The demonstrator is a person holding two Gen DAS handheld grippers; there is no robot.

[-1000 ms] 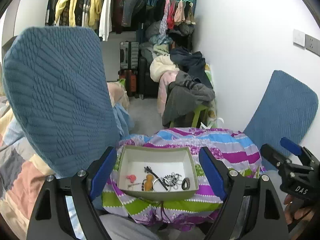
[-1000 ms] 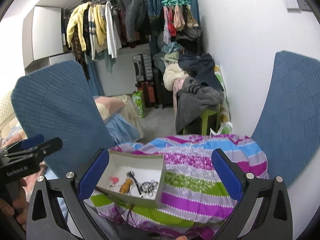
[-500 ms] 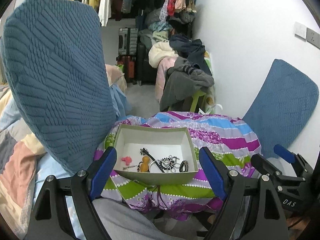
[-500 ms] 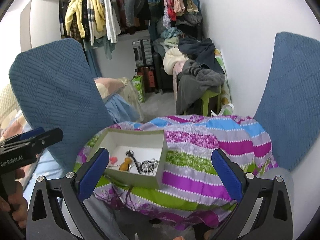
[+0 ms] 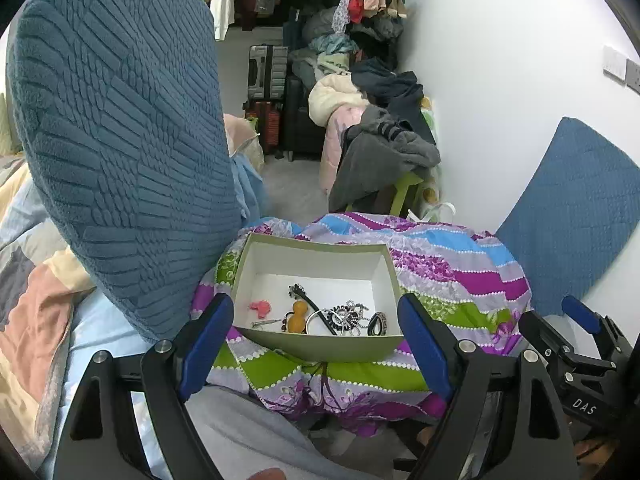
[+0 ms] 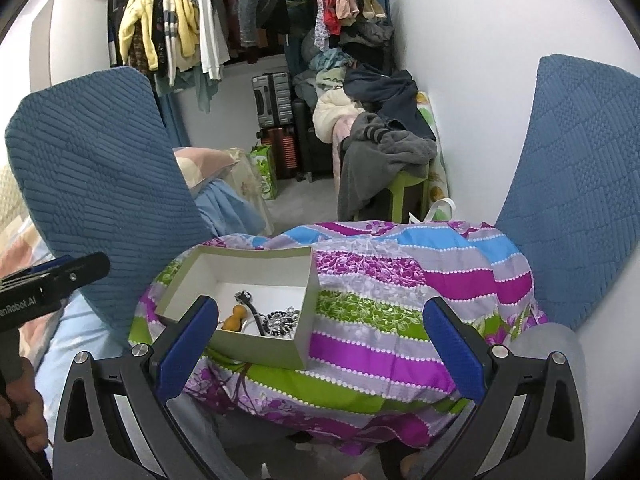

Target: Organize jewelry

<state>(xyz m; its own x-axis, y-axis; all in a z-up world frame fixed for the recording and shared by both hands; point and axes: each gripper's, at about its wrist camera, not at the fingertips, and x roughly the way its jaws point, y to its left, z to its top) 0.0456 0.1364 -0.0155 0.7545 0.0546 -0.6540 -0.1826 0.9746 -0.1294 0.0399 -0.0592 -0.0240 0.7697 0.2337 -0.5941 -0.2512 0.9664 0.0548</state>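
1. The left gripper (image 5: 316,334) is hanging released, its blue pads spread wide on either side of the box (image 5: 320,346)
2. The right gripper (image 6: 320,334) is gaping too, holding nothing
3. The jewelry (image 5: 340,316) is lying tangled inside the box, sitting on the striped cloth (image 6: 384,280)
4. Blue cushions (image 5: 120,140) are flanking behind

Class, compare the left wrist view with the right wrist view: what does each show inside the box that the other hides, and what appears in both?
Left wrist only: the small pink charm and the dark oval ring in the open green cardboard box. Right wrist only: nothing extra inside; its own tongs cover the box's near left corner. Both: the orange gourd-shaped bead, the tangled silver chain, the striped floral cloth.
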